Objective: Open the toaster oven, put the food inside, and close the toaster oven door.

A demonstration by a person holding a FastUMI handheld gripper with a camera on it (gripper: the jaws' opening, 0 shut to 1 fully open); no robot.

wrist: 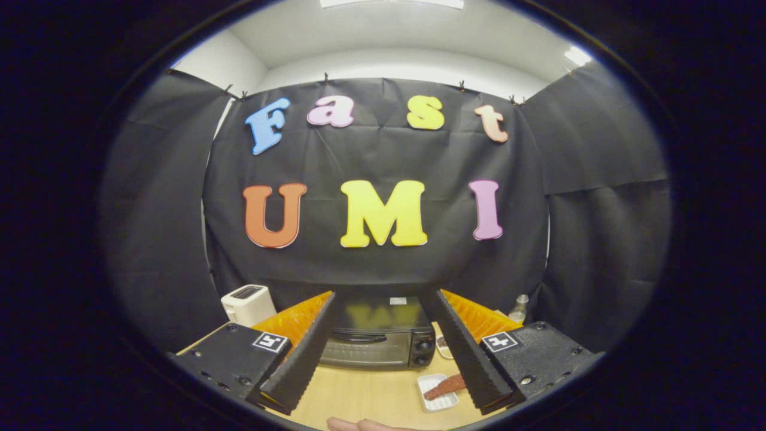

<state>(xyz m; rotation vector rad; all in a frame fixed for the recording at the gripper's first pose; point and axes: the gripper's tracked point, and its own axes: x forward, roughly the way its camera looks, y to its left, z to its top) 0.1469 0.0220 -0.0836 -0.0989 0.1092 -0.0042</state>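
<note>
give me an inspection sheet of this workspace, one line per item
surface: light wooden table, bare between the tongs
job's things: toaster oven beyond the tongs, door shut; food lying in a white tray on the table in front of it
clutter: white toaster left of the oven; small bottle to its right
grippers: tongs open, holding nothing, fingers spread either side of the oven
cables: nothing seen
surroundings: black cloth wall; part of a hand at the table's near edge
</note>
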